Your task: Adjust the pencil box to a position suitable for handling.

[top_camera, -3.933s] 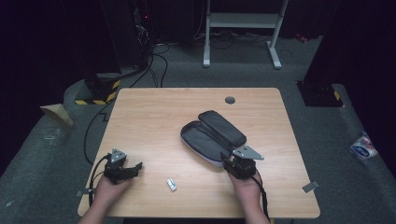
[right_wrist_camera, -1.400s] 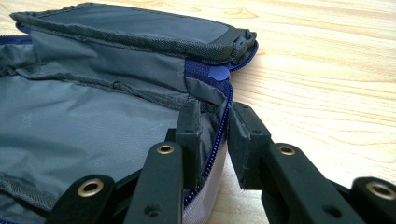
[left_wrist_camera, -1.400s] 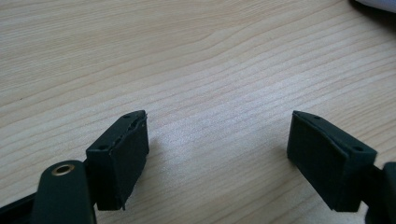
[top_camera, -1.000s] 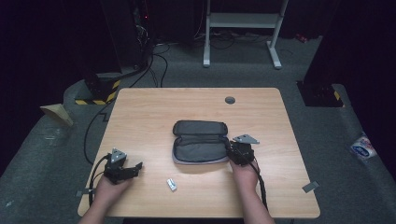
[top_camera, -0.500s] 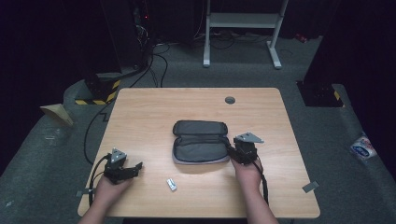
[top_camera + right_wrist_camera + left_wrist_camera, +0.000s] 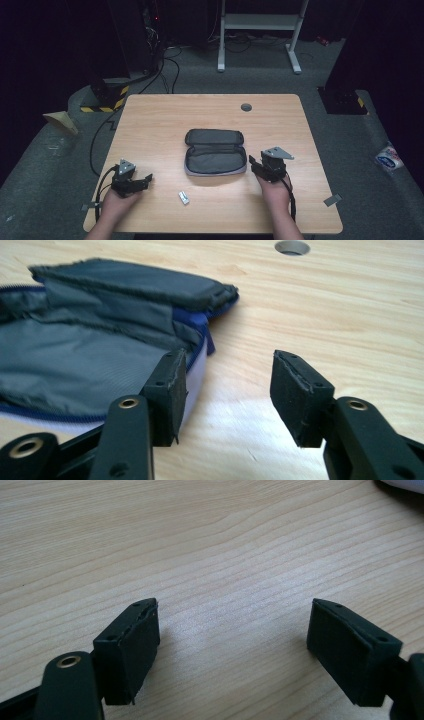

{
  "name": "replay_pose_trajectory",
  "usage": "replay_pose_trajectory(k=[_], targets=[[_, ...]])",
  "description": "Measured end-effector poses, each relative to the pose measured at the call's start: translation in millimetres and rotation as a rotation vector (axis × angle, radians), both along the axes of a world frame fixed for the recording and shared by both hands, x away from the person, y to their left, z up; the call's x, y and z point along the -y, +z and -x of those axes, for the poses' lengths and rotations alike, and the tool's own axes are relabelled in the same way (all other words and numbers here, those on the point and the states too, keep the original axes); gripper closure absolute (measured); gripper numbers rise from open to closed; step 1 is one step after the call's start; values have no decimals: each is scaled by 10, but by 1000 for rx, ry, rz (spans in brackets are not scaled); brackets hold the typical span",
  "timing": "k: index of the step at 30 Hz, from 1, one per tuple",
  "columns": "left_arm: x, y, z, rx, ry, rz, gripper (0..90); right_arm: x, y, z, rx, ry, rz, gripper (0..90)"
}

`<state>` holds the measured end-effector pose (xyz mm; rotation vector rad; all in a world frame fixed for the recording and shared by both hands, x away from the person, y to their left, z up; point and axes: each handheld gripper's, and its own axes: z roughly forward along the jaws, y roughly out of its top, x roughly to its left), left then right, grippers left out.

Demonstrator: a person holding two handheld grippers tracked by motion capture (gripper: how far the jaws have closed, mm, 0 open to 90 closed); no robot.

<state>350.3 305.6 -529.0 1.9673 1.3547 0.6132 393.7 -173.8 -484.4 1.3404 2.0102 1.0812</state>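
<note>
1. Grey fabric is what you are dealing with: in the high view the pouch (image 6: 215, 152) lies unzipped at the middle of the table (image 6: 150, 120), its lid folded back toward the far side. Your right gripper (image 6: 256, 165) sits just beside its right near corner, holding nothing. Your left gripper (image 6: 144, 180) rests well apart at the near left, and a small white item (image 6: 184, 198) lies between you and the pouch.

2. Pale wood grain runs under the left gripper (image 6: 232, 630) in its own view; the jaws stand wide apart and empty.

3. Soft cloth shows in the right gripper view: the pouch (image 6: 100, 355) sags, with a blue zipper edge (image 6: 205, 337). Your right gripper (image 6: 227, 385) is partly open, empty, one jaw just at the rim. Judge it light and floppy; pinch the stiffer zipped rim, since the lining would probably bunch and slip.
</note>
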Motion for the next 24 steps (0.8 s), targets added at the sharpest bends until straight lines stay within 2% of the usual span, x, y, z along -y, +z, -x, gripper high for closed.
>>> replay_pose_trajectory(k=[4, 10, 13, 14, 15, 17, 24], targets=[[2, 2, 7, 3, -10, 5, 240, 114, -66, 108, 0, -10, 11, 431], [2, 2, 10, 6, -10, 5, 255, 262, -162, 211, -24, -20, 33, 382], [4, 3, 20, 10, -17, 5, 277, 368, -224, 277, -51, -37, 40, 357], [6, 3, 29, 12, -19, 8, 293, 424, -269, 322, -77, -45, 54, 346], [6, 3, 29, 12, -19, 8, 302, 424, -269, 322, -77, -45, 54, 346], [11, 5, 48, 15, -26, 9, 323, 467, -322, 388, -105, -49, 81, 331], [24, 21, 58, 3, -29, 6, 348, 503, -387, 438, -130, -72, 89, 303]])
